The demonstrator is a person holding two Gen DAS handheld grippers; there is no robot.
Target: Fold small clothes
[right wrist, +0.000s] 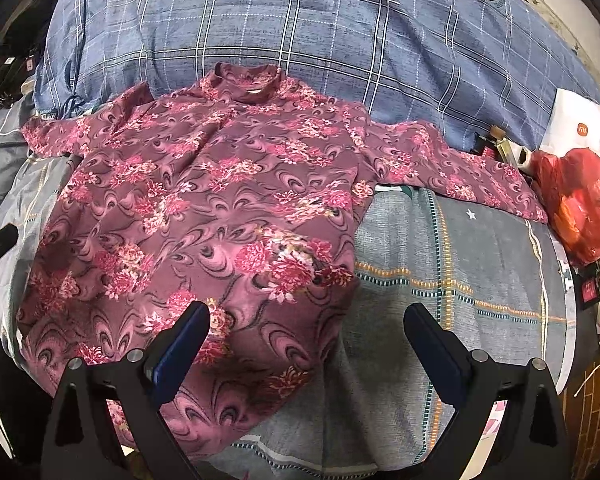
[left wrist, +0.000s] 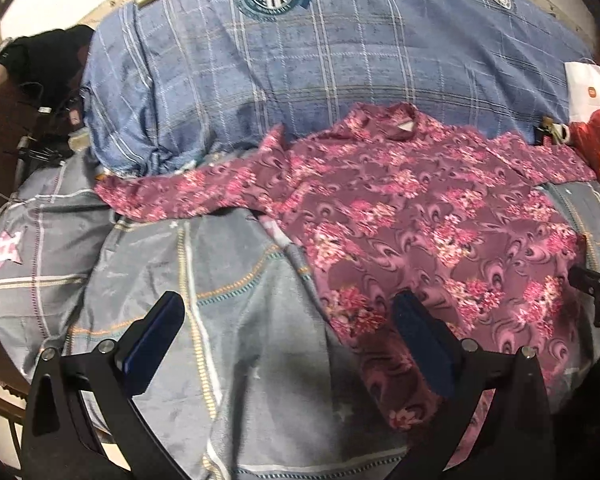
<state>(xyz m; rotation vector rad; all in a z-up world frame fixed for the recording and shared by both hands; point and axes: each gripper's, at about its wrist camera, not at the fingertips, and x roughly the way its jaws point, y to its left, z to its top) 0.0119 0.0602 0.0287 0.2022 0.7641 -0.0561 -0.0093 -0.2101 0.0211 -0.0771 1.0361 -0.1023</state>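
Note:
A maroon long-sleeved top with pink flowers [left wrist: 416, 208] lies spread flat on the bed, collar away from me and both sleeves stretched out; it also shows in the right wrist view [right wrist: 204, 208]. My left gripper [left wrist: 288, 320] is open and empty, hovering over the top's lower left hem and the grey sheet. My right gripper [right wrist: 306, 332] is open and empty, hovering over the lower right hem, its left finger [right wrist: 180, 348] above the fabric.
A grey patterned sheet [right wrist: 460, 280] covers the bed. A blue checked quilt [left wrist: 300, 64] lies bunched behind the top. A white bag [right wrist: 580, 124] and red plastic bag [right wrist: 584, 208] sit at the right edge. Dark clutter [left wrist: 48, 64] lies at the left.

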